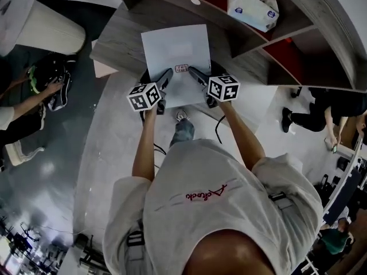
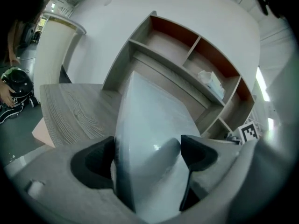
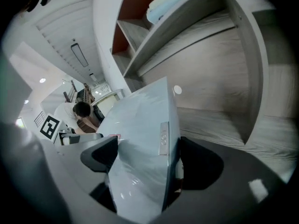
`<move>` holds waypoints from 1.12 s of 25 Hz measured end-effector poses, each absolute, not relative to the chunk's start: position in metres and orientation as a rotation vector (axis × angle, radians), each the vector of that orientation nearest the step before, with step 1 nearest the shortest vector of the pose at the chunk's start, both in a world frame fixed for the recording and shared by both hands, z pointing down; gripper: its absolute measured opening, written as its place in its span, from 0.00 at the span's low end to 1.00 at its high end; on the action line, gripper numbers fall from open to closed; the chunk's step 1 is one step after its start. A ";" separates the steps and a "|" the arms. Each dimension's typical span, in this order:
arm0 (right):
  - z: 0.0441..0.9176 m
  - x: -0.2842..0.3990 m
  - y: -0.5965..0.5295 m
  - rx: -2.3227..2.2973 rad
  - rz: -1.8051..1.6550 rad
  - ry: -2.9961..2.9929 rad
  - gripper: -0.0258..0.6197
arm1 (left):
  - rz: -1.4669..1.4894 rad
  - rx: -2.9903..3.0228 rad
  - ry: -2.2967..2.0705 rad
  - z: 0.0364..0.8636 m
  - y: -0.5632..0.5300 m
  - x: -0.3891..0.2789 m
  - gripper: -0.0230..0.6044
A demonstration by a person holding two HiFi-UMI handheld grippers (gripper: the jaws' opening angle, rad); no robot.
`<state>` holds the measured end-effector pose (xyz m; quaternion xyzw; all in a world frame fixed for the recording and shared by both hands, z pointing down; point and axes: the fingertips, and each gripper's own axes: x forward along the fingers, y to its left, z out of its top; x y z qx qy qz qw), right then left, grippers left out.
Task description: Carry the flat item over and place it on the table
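A flat pale grey-white sheet-like item (image 1: pixel 175 59) is held over the grey wooden table (image 1: pixel 123 36), its far part above the tabletop. My left gripper (image 1: pixel 166 80) is shut on its near left edge and my right gripper (image 1: pixel 195 76) is shut on its near right edge. In the left gripper view the flat item (image 2: pixel 152 139) fills the space between the black pads (image 2: pixel 198 155). In the right gripper view the flat item (image 3: pixel 140 139) is pinched the same way, with a small label on its edge; my right gripper (image 3: pixel 145 160) points toward the shelves.
A curved shelf unit (image 1: pixel 269 33) stands behind the table, with a pack of tissues (image 1: pixel 252 9) in one compartment. A white disc (image 1: pixel 195 1) lies on the tabletop. A person's hand (image 1: pixel 51 87) reaches toward black gear (image 1: pixel 51 73) on the floor at left. Cables (image 1: pixel 218 128) trail on the floor.
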<state>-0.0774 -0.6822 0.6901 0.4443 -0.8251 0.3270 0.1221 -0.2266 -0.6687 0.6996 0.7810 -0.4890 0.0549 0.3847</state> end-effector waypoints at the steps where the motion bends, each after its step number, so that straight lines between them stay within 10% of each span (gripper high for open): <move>1: 0.699 -0.077 -0.685 1.295 0.977 -2.387 0.70 | 0.154 1.972 -1.235 0.709 -0.672 -0.226 0.76; 28: 0.797 -0.083 -0.735 1.230 1.271 -2.140 0.71 | 0.324 1.753 -1.128 0.800 -0.726 -0.231 0.77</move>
